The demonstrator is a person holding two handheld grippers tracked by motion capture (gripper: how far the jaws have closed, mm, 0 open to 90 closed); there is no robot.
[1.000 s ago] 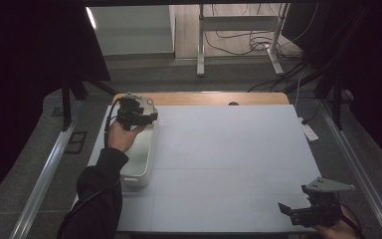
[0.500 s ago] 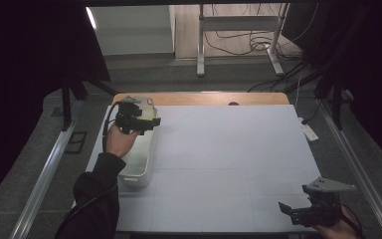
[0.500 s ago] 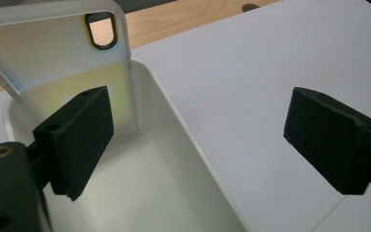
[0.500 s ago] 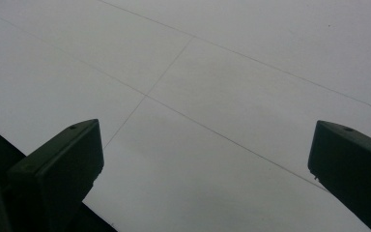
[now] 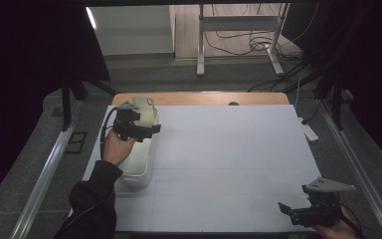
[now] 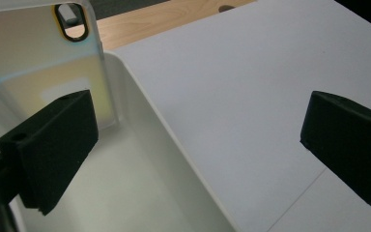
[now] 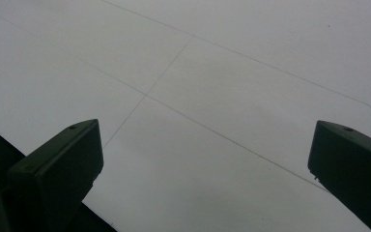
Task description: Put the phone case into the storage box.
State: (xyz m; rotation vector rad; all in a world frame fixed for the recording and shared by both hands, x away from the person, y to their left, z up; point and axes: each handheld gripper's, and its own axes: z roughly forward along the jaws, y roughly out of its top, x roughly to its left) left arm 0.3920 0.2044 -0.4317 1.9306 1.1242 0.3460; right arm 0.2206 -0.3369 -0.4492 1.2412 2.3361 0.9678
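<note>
While our left gripper [image 5: 146, 130] hovers over the far end of the white bin [image 5: 142, 174], its jaws have just been opening and now stand wide apart with nothing between them. In the left gripper view one pad [image 6: 53, 145] sits over the inside of the bin and the other hangs out over the white table [image 5: 229, 149]. The phone case [image 6: 48, 72], a clear iridescent shell with a camera cutout at its top, stands inside the bin and leans against its far wall, close beside that pad but, as far as we can tell, not touched by it.

We judge the main risk to be the case itself. It rests nearly upright, so a brush from the near pad as we draw the gripper away could tip it forward flat onto the bin floor or knock it over the rim. The bin looks light and sits close to the table's left edge, so a snag on its wall might drag it sideways.

Our right gripper [image 5: 298, 215] rests at the near right corner of the table, jaws spread wide over bare surface, well apart from everything, and poses little danger.
</note>
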